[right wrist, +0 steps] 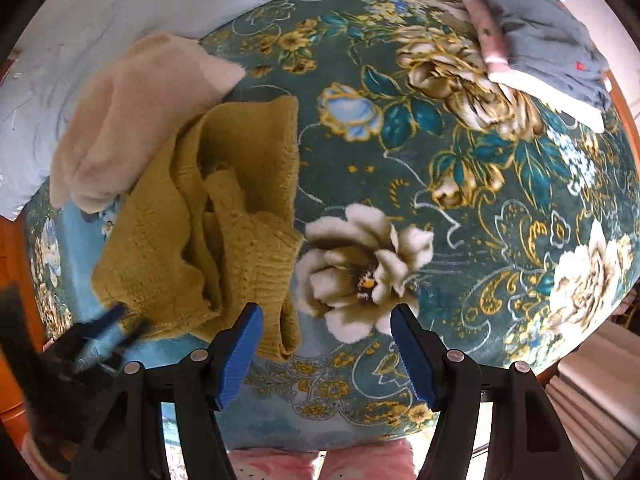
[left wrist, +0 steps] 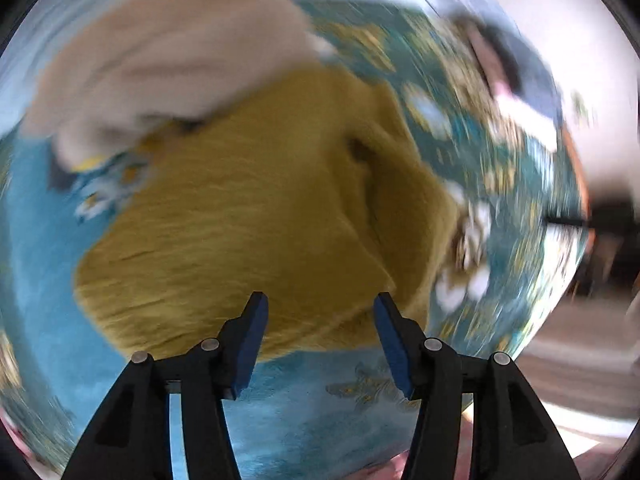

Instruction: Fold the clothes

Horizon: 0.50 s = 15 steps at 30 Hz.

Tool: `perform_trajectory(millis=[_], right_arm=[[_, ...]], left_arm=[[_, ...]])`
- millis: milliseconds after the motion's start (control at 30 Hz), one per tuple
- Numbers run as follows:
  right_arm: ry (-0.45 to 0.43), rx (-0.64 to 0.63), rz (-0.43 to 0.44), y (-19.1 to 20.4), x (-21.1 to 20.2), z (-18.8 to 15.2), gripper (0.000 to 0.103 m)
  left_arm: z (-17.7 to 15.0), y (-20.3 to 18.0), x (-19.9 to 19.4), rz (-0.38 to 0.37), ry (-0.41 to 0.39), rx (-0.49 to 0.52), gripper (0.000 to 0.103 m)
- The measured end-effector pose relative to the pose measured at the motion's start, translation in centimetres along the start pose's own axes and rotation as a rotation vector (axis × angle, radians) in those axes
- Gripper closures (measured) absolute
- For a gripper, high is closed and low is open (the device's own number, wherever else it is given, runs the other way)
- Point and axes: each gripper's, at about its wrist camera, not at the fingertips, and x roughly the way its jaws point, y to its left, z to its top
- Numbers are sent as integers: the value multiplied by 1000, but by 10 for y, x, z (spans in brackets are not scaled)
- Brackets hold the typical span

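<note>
A crumpled mustard-yellow knit sweater (right wrist: 208, 232) lies on a teal floral blanket (right wrist: 440, 184). It fills the middle of the blurred left wrist view (left wrist: 248, 220). A beige fleece garment (right wrist: 132, 116) lies beside it at the far left, its edge touching the sweater; it also shows in the left wrist view (left wrist: 168, 56). My left gripper (left wrist: 320, 312) is open and empty, just above the sweater's near edge; it shows blurred in the right wrist view (right wrist: 108, 332). My right gripper (right wrist: 326, 320) is open and empty, above the blanket by the sweater's near right corner.
A stack of folded clothes, grey on top (right wrist: 548, 36), sits at the blanket's far right corner. A pale blue floral sheet (right wrist: 100, 4) lies beyond the blanket. A wooden edge (right wrist: 624, 104) borders the right side.
</note>
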Motion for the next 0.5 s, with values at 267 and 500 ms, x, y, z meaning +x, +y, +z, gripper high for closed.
perform_trajectory(millis=[267, 500], right_arm=[[66, -86, -12, -2, 18, 24, 33], [122, -215, 7, 35, 51, 48, 33]], left_arm=[[-4, -30, 55, 202, 101, 238, 47], [-8, -10, 40, 267, 36, 219, 84]])
